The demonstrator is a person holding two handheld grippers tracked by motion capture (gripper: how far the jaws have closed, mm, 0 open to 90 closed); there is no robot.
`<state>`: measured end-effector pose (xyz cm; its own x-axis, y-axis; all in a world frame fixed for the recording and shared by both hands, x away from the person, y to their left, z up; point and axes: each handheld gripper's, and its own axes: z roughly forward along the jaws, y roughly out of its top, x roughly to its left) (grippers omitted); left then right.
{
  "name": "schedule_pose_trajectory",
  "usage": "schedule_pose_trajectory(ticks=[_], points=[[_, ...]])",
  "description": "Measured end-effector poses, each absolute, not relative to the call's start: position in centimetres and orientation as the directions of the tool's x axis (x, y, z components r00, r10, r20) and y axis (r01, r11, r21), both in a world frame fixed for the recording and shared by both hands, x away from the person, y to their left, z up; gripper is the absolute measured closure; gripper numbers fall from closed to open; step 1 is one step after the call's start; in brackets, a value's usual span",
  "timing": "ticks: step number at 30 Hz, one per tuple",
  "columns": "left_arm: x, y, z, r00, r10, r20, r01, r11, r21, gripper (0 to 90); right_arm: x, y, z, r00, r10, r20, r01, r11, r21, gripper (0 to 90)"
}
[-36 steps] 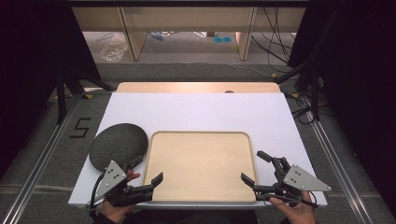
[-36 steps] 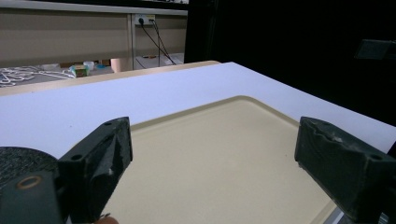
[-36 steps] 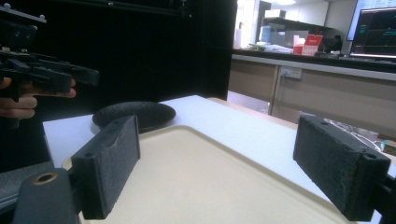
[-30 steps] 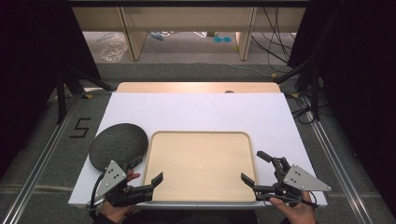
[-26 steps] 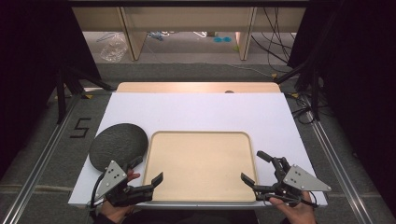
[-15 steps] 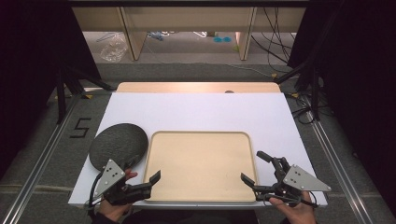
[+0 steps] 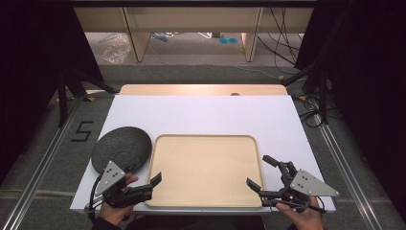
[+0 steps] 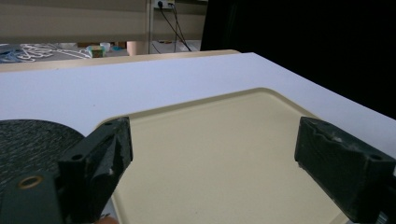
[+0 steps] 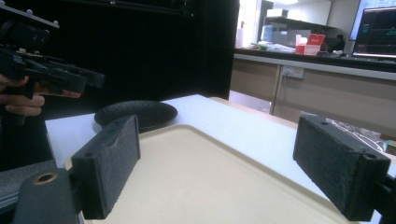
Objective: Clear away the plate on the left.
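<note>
The left gripper (image 7: 145, 175) moved a little. It lifted up and slid forward, away from the person and toward the dark round plate (image 7: 120, 147). Its far jaw tip came closer to the plate's near edge, and its other jaw went over the near left corner of the tan tray (image 7: 203, 141). The left hand (image 7: 115, 211) moved along with it. Its jaws were wide apart then and now.

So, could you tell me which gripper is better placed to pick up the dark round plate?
Left, most likely. The left gripper sits open just beside the dark round plate, at the tray's near-left corner. The right gripper, also open, is at the tray's opposite side and would have to cross it.
</note>
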<state>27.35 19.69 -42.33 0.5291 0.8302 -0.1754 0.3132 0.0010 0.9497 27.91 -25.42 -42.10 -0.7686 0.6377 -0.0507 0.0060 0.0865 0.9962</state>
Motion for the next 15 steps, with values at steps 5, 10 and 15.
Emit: schedule_pose_trajectory(ticks=[5,10,15], points=[[27.6,20.5,-42.3,0.496,0.845,-0.198,0.321,0.033,0.947,11.1,27.9,-25.4,-42.1,-0.769,0.638,-0.047,0.005,0.079,0.997,15.8],[28.0,21.7,-42.4,0.452,0.859,-0.240,0.353,0.075,0.933,11.2,27.9,-25.4,-42.1,-0.769,0.638,-0.047,0.006,0.080,0.997,15.9],[28.5,23.0,-42.7,0.377,0.874,-0.305,0.399,0.144,0.906,11.7,27.9,-25.4,-42.1,-0.769,0.638,-0.047,0.006,0.080,0.997,15.9]])
